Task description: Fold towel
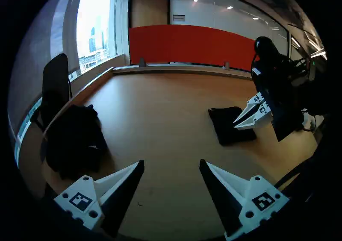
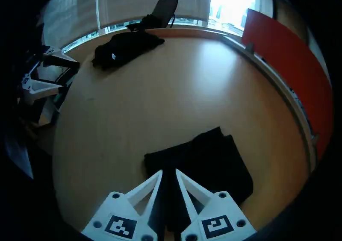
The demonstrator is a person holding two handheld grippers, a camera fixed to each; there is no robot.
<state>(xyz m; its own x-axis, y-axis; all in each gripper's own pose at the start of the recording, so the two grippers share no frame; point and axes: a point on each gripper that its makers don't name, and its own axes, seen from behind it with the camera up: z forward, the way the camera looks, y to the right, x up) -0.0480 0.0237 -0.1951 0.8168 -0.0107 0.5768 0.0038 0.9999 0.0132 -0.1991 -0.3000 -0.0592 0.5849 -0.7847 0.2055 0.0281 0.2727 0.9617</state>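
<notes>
**L. gripper** [image 1: 171, 162]: fingers spread wide apart, nothing held betw. them; bare wood of the table [image 1: 171, 100] is seen through the gap. In the right gripper view this tool is seen at the far left, by the table edge, fingers also apart.

**R. gripper** [image 2: 169, 172]: fingers drawn close together w. only a narrow slot betw. them, tips set over the near part of the towel [image 2: 209, 160]. Dark cloth is seen in the slot, but whether it is pinched cannot be told. In the left gripper view the R. gripper is seen from the side, angled downward, w. its tips at the towel's right-hand part.

**Towel:** black, laid flat as a compact, roughly rectangular pad on the table, directly under the R. gripper and well apart from the L. gripper.

**Other items:** a black bundle [image 1: 75, 140] (bag or garment, not resolved) is laid at the table's opposite end, well apart from the towel. A dark chair [image 1: 55, 85] is placed just behind the bundle, near the window [image 1: 96, 31]. A red partition [image 2: 290, 66] is run along one long side of the table.
</notes>
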